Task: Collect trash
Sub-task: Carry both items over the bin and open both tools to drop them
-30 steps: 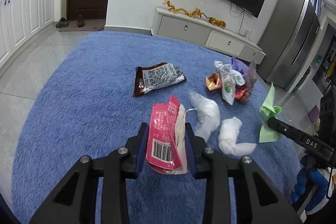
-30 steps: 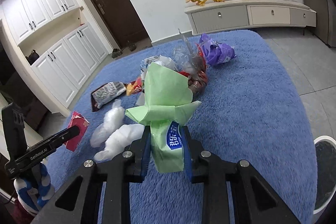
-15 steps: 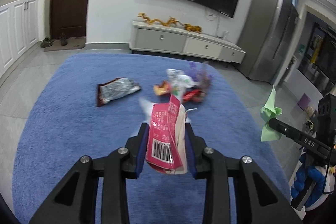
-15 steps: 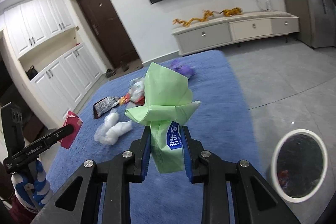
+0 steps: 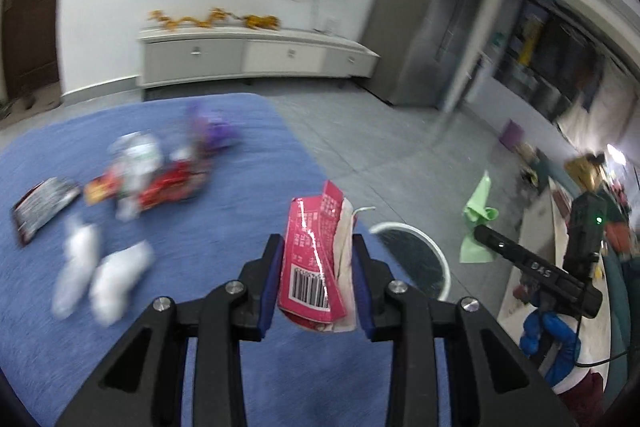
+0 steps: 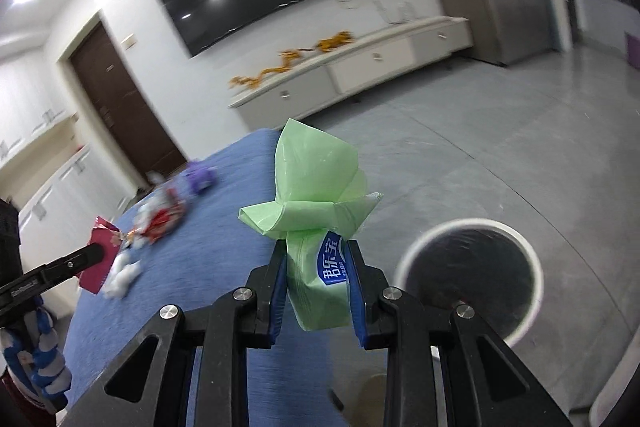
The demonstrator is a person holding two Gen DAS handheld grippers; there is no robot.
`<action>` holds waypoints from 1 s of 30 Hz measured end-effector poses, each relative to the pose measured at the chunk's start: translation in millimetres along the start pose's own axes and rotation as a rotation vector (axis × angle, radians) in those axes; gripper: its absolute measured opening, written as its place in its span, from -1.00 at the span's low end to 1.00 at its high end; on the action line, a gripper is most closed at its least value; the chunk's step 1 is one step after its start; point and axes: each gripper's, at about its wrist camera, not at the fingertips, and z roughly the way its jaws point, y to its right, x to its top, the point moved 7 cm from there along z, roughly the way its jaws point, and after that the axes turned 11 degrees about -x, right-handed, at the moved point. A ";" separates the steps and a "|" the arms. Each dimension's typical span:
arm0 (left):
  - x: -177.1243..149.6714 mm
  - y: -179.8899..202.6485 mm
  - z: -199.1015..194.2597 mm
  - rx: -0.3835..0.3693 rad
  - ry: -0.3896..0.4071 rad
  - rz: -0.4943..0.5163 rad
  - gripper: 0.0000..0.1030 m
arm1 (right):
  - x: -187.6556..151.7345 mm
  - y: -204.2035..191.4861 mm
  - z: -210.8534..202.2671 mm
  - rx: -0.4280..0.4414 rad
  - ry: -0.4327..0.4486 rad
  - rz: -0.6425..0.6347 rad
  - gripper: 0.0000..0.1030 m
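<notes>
Now the left gripper (image 5: 318,279) pinches one pink wrapper (image 5: 316,263) between its fingers, the right gripper (image 6: 317,287) one green packet (image 6: 316,211), bin (image 6: 470,275) lower right.

Both claw-mounted views look forward, sharing the blue rug (image 5: 168,307) and bin (image 6: 472,279).

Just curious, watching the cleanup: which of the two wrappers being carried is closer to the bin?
The green wrapper in the right gripper; the white bin sits just beside it. The pink wrapper in the left gripper trails over the blue rug.
</notes>
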 end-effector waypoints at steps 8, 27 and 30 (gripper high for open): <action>13.2 87.5 120.3 -0.120 -0.151 0.161 -0.40 | -10.3 88.0 21.8 -0.095 -0.047 0.137 -0.51; 13.2 144.2 275.6 -0.157 -0.302 0.147 0.40 | -29.1 175.6 80.8 -0.220 -0.162 0.257 0.03; 13.4 140.8 267.6 -0.151 -0.292 0.144 0.40 | -32.2 175.3 78.6 -0.218 -0.168 0.268 0.03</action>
